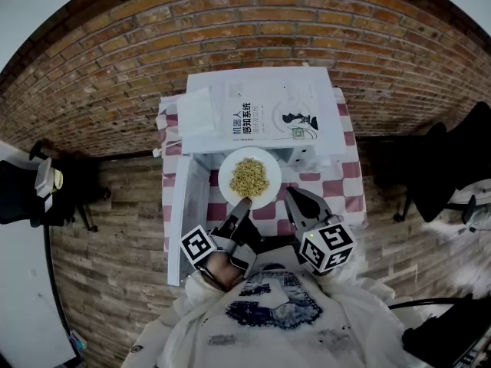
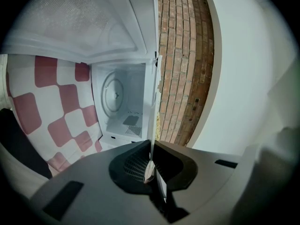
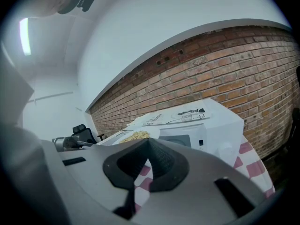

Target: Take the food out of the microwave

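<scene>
The white box-shaped microwave (image 1: 261,117) stands ahead of both claws with its door (image 1: 178,221) swung open beyond your left claw (image 1: 244,205). Through that claw's own view the cavity holds only the turntable. Under both claws lies the red-and-white checked worktop (image 1: 337,190).

The round white plate (image 1: 228,181) is already outside the oven, just in front of the left claw and level with it. The claw is pinching the plate's near rim, which shows edge-on as a thin white line between the jaws. The heap of pale yellow loose food (image 1: 250,177) sits on the plate's middle, just past the left claw's tips.

Your right claw (image 1: 295,202) is pressed together on nothing. It sits just beside the plate's near right edge and apart from it.

Expect the plate to be stiff, smooth, breakable and probably warm. Held by one rim point, its weight hangs out ahead of the claw and will likely try to tip it. The food looks light and loose, so a tilt could spill it. Keep the plate flat, and give it support from the opposite rim or from underneath.
</scene>
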A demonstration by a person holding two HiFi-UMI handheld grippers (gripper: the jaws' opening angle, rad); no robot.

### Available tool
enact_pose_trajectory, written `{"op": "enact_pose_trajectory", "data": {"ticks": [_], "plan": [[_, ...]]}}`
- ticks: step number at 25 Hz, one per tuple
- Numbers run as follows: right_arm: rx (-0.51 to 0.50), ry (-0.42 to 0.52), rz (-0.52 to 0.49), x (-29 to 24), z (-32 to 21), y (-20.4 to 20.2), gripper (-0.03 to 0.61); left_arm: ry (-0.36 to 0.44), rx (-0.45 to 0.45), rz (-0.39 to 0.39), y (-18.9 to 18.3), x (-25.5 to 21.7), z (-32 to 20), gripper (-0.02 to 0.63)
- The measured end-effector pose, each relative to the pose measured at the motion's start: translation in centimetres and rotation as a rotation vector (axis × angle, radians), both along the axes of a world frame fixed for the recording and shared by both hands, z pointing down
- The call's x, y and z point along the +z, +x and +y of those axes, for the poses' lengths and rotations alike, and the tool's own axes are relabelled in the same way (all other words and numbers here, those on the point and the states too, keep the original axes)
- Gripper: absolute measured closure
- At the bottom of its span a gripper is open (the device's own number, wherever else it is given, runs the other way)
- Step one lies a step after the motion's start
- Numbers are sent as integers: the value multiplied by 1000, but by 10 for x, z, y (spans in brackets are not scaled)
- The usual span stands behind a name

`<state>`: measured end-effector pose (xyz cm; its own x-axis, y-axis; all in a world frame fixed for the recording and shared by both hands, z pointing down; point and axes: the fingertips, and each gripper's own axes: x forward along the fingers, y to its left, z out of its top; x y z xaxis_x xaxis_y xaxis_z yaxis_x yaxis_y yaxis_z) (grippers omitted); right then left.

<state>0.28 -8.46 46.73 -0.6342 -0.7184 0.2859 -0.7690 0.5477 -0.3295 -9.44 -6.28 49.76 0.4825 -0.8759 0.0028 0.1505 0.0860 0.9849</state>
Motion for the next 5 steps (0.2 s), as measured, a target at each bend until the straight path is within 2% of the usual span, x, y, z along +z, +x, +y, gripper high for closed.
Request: {"op": "enact_pose_trajectory", "data": {"ticks": [5], "plan": [[-4,2,1,2,0,-2,565,-11,2,7,0,6,1,591]]}}
